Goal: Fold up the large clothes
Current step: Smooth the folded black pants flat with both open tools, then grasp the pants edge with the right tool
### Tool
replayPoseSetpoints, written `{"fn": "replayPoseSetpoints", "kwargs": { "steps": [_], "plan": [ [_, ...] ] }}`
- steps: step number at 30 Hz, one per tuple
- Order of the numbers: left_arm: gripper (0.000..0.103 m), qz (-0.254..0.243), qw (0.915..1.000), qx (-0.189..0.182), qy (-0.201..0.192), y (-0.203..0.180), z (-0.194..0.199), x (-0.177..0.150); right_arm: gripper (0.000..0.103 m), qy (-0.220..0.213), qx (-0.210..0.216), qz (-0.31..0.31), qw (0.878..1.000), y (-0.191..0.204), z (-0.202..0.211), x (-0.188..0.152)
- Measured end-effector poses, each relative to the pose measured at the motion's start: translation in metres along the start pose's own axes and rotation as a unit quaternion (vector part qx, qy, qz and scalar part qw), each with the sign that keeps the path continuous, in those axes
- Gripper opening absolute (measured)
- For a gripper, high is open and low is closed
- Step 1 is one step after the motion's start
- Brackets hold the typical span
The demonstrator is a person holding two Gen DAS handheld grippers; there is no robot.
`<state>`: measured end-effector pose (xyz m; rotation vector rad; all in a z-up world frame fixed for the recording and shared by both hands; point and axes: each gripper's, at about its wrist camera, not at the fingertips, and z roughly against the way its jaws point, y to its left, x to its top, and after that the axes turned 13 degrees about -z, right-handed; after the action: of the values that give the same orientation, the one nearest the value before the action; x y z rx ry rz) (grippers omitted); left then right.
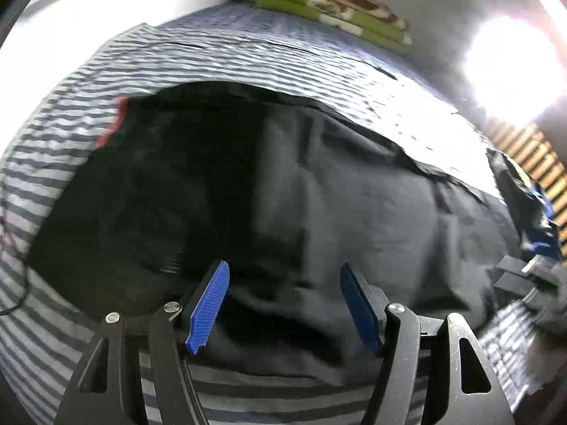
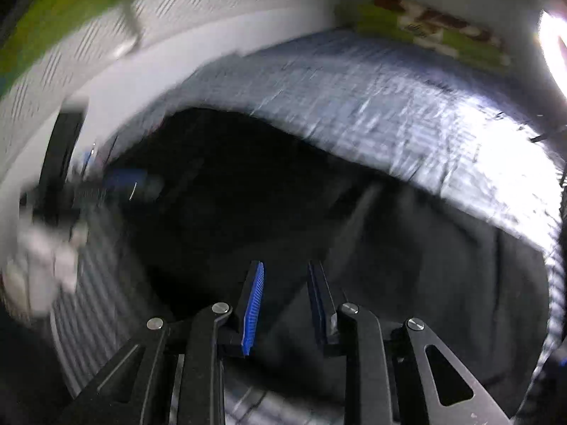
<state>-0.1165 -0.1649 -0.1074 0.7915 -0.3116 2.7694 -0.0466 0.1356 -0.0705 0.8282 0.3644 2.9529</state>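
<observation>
A dark garment (image 1: 283,191) lay spread across the middle of the striped bed (image 1: 248,56), reaching toward its near edge. The left gripper (image 1: 283,272) hovered over the cloth, fingers spread and empty. The right gripper (image 2: 283,269) was also parted, holding nothing. Folded green blankets (image 1: 336,10) sat at the bed's far edge.

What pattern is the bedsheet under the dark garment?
Grey and white stripes on the bedsheet; clearest in the left wrist view.
</observation>
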Motion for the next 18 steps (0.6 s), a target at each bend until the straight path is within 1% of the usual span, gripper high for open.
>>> {"fn": "replayPoseSetpoints", "kwargs": {
  "steps": [1, 2, 3, 4, 5, 6, 7, 8, 9, 10, 11, 12, 13, 15, 16, 18],
  "plan": [
    [0.069, -0.011, 0.9998, -0.014, 0.009, -0.009, -0.005, -0.001, 0.023, 0.032, -0.031, 0.020, 0.999, 0.004, -0.013, -0.019],
    [0.069, -0.023, 0.9995, -0.011, 0.018, -0.015, -0.010, -0.002, 0.023, 0.047, -0.054, 0.031, 0.997, 0.004, -0.019, -0.030],
    [0.069, -0.040, 0.9988, 0.009, 0.025, -0.022, -0.014, -0.004, 0.023, 0.066, -0.086, 0.050, 0.993, 0.001, -0.026, -0.044],
    [0.069, -0.059, 0.9972, 0.036, 0.029, -0.031, -0.015, -0.006, 0.023, 0.046, -0.086, 0.056, 0.994, -0.006, -0.016, -0.056],
    [0.069, -0.069, 0.9962, 0.045, 0.028, -0.038, -0.013, -0.006, 0.023, 0.047, -0.085, 0.041, 0.994, -0.014, -0.007, -0.060],
    [0.069, -0.073, 0.9963, 0.038, 0.024, -0.043, -0.010, -0.006, 0.024, 0.040, -0.068, 0.003, 0.997, -0.030, 0.010, -0.064],
    [0.069, -0.075, 0.9968, 0.019, 0.015, -0.051, -0.005, -0.002, 0.026, 0.028, -0.053, -0.022, 0.998, -0.041, 0.022, -0.066],
    [0.069, -0.081, 0.9967, 0.008, 0.005, -0.062, -0.002, 0.001, 0.028, 0.003, -0.031, -0.068, 0.997, -0.064, 0.043, -0.073],
    [0.069, -0.091, 0.9959, 0.000, -0.002, -0.074, -0.001, 0.004, 0.033, -0.012, -0.026, -0.103, 0.994, -0.081, 0.058, -0.078],
    [0.069, -0.111, 0.9937, -0.013, -0.007, -0.095, -0.002, 0.007, 0.037, -0.032, -0.032, -0.159, 0.986, -0.112, 0.077, -0.088],
    [0.069, -0.126, 0.9917, -0.021, -0.007, -0.110, -0.006, 0.009, 0.037, -0.042, -0.042, -0.190, 0.980, -0.131, 0.085, -0.094],
    [0.069, -0.146, 0.9888, -0.029, -0.006, -0.129, -0.011, 0.010, 0.037, -0.051, -0.056, -0.226, 0.971, -0.154, 0.093, -0.100],
    [0.069, -0.160, 0.9866, -0.033, -0.001, -0.142, -0.017, 0.010, 0.037, -0.056, -0.064, -0.266, 0.960, -0.178, 0.106, -0.109],
    [0.069, -0.192, 0.9805, -0.036, 0.017, -0.170, -0.034, 0.008, 0.038, -0.064, -0.065, -0.353, 0.931, -0.235, 0.125, -0.126],
    [0.069, -0.208, 0.9772, -0.032, 0.033, -0.182, -0.046, 0.004, 0.039, -0.070, -0.069, -0.375, 0.922, -0.251, 0.130, -0.131],
    [0.069, -0.228, 0.9717, -0.009, 0.060, -0.192, -0.064, -0.005, 0.040, -0.071, -0.087, -0.398, 0.911, -0.274, 0.136, -0.132]
  ]
}}
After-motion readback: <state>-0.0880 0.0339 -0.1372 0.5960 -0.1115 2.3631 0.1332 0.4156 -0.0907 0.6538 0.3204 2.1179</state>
